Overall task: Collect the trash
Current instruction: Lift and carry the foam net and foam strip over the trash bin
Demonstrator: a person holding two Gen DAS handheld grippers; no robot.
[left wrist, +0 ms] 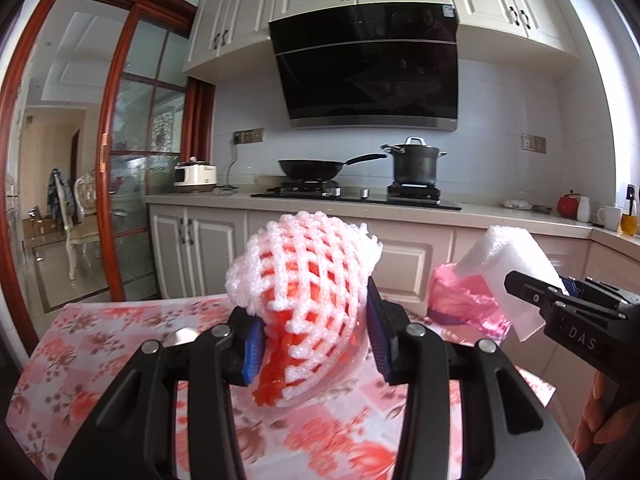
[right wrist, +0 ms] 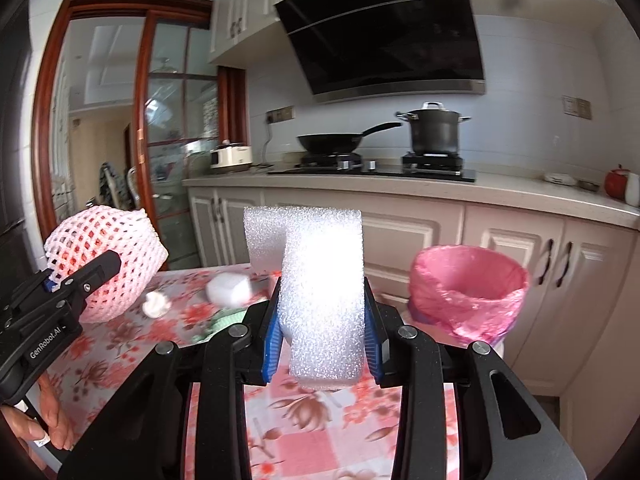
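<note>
— Where's the bin (right wrist: 470, 292) from the two grippers?
— Past the table (right wrist: 320, 432) edge, ahead and to the right — nearest the right gripper (right wrist: 322, 344), which clamps the white foam block (right wrist: 320, 280) upright.
— And the left gripper (left wrist: 316, 340)?
— Farther off, jaws closed on the foam fruit net (left wrist: 304, 276), held above the table.

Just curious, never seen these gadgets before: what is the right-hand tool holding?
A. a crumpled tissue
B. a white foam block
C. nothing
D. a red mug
B: the right tool has its blue pads pressed on a white foam block, lifted above the floral table.
</note>
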